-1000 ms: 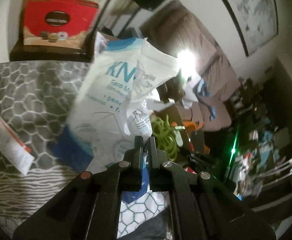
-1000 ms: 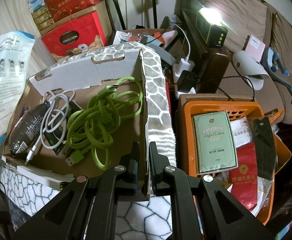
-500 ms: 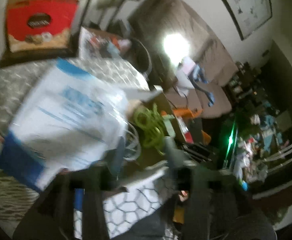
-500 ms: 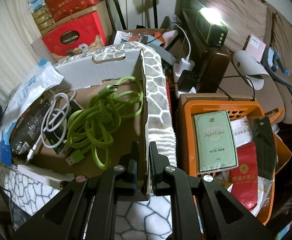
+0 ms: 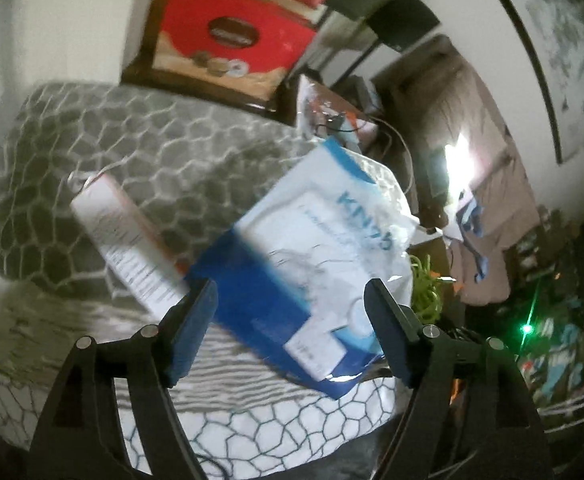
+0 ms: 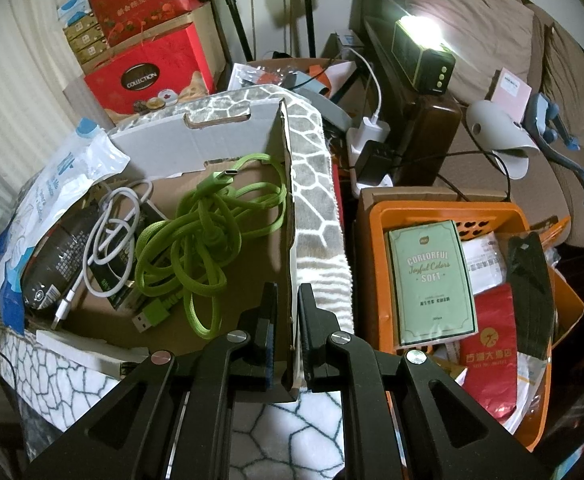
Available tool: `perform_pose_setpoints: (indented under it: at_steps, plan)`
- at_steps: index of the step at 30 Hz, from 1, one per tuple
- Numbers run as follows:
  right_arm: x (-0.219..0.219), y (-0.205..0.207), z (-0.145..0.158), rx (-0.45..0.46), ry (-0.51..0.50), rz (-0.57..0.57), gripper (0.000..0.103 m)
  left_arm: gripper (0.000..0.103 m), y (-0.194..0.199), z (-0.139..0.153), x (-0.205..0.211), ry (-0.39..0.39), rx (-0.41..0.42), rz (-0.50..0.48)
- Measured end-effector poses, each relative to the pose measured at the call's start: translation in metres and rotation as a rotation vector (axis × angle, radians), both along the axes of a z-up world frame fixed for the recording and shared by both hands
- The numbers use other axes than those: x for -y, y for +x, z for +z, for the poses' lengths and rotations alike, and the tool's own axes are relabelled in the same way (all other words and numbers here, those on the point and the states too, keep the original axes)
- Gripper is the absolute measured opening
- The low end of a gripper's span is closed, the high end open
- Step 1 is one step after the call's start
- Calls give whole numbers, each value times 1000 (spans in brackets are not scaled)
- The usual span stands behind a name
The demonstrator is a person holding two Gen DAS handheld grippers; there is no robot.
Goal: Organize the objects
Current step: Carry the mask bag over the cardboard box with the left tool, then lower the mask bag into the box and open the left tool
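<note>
Steadying the cardboard box by its side wall, the right tongs are pinching the brown edge at the lower centre of the right wrist view, both fingers pressed against the board. The left tongs are hanging released, jaws spread wide, with the blue-and-white KN95 mask packet lying just beyond them in the centre of the left wrist view, apparently free of any grip.

In the right wrist view the mask packet is draping over the box's left rim at the left of the frame, partly in and partly over the edge. Already sitting inside the box are a tangled green USB cable, a white cable and a dark pouch.

Lying outside the box, on the honeycomb-patterned blanket at the left of the left wrist view, is a slim white carton, probably one of the items waiting to be sorted. At the right of the right wrist view, an orange basket is holding a green tissue pack and red packets.

The sorting looks partly done: several things are boxed, and the carton is not yet.
</note>
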State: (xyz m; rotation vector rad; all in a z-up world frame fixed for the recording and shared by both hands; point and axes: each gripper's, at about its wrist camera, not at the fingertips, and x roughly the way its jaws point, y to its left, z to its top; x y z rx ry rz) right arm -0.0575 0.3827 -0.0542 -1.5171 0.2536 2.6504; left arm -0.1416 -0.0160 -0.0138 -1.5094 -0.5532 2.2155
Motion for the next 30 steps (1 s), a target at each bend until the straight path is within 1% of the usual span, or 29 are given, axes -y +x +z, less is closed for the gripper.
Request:
perform_pose_setpoints:
  at_steps: [4,5,8,10,14,16,17,18,19,20,21,25,30]
  plan:
    - [1,0,0,1,1,2,10,77,9,-15,23,60,28,47]
    - [1,0,0,1,1,1,10,77,11,-21,27,90,47,49]
    - [1,0,0,1,1,0,10,77,10,-32,23,155,106,45]
    - [0,0,0,0,1,0,10,77,9,-37,21,177,126,41]
    - [0,0,0,1,2,0,10,75,5,-45,11,241,141,20]
    - [0,0,0,1,2,1,10,71,3,-47,6,248,144,18]
    - [0,0,0,1,2,1,10,66,2,-48,5,253,148,15]
    - [-1,1,0,1,1,1,10,55,-1,-50,3,265,156,13]
    - [0,0,0,1,1,0,10,49,-3,-52,2,275,165,13]
    - [0,0,0,1,1,0,10,37,-5,-53,0,280,170,5]
    - [0,1,0,0,1,0,10,22,-7,-53,-1,283,168,-2]
    - [0,0,0,1,0,1,10,12,-12,-51,-6,291,158,-35]
    - [0,0,0,1,3,1,10,8,-17,-39,-14,273,133,-101]
